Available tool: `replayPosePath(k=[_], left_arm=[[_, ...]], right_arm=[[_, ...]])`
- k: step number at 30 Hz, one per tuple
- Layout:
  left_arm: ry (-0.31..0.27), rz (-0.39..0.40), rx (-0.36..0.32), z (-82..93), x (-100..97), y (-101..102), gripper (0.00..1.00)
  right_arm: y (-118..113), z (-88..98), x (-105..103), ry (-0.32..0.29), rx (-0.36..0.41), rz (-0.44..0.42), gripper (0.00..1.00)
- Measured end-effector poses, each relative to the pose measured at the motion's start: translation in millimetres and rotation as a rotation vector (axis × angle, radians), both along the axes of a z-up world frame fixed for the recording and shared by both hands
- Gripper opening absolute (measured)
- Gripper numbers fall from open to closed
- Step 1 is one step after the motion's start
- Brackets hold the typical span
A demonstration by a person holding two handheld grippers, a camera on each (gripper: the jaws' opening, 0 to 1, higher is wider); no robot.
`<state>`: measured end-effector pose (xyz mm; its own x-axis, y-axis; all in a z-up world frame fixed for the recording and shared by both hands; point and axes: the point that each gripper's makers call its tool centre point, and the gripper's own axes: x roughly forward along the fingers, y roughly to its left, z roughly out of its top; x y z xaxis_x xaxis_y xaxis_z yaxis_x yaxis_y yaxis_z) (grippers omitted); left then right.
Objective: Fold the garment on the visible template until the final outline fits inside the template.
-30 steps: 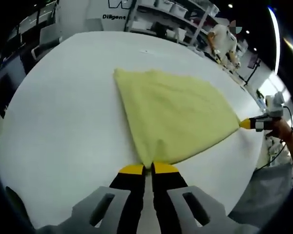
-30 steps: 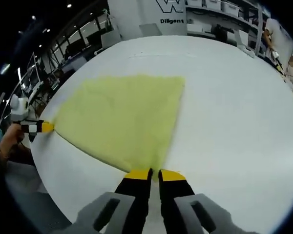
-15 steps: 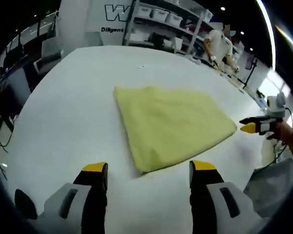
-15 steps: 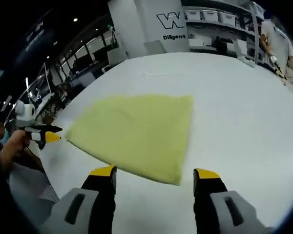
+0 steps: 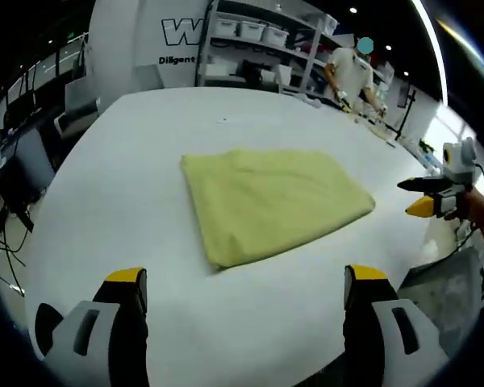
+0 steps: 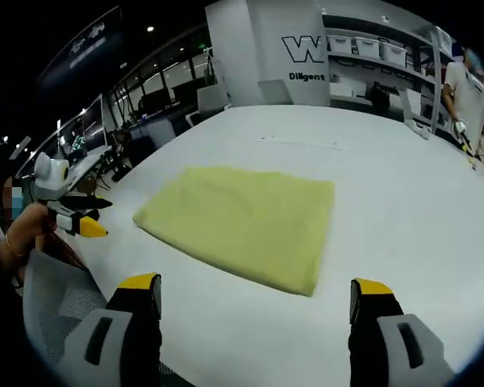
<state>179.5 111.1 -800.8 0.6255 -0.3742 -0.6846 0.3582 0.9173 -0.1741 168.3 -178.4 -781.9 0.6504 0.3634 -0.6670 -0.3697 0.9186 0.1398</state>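
I have both tools spread wide and holding nothing: the left gripper (image 5: 244, 282) and the right gripper (image 6: 256, 292) each have their yellow-tipped jaws standing well apart, clear of the cloth. The garment (image 5: 276, 201) lies flat on the white table (image 5: 129, 161) just ahead of my left jaws, a folded yellow rectangle whose nearest corner points back towards that tool; from the right gripper view the same garment (image 6: 244, 222) sits ahead and centred between the jaws, with its thick folded corner closest. I cannot make out any template outline on the table, so I can't tell whether the cloth fits inside it, and that is my main worry: if I call it finished and the outline overhangs, the task fails. A second risk is a re-grip: pinching only the top layer would peel the fold open, and dragging a corner would skew the stack. From the left tool its long axis runs away and to the right, towards where the right gripper (image 5: 427, 205) hovers off the far end. From the right tool it runs leftward, towards the left gripper (image 6: 79, 224) beside that end.
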Motion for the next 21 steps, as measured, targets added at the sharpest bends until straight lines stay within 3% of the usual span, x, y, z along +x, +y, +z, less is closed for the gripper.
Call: replayPosePath(k=[5, 21], left_arm=[[0.009, -0.024, 0.007, 0.7, -11.0, -1, 0.99], [-0.010, 0.000, -0.003, 16.6, -28.1, 3, 0.99]], right_arm=[[3, 5.8, -9, 0.000, 0.023, 0.002, 0.99], [1, 14.9, -26, -0.013, 0.041, -0.014, 0.99]])
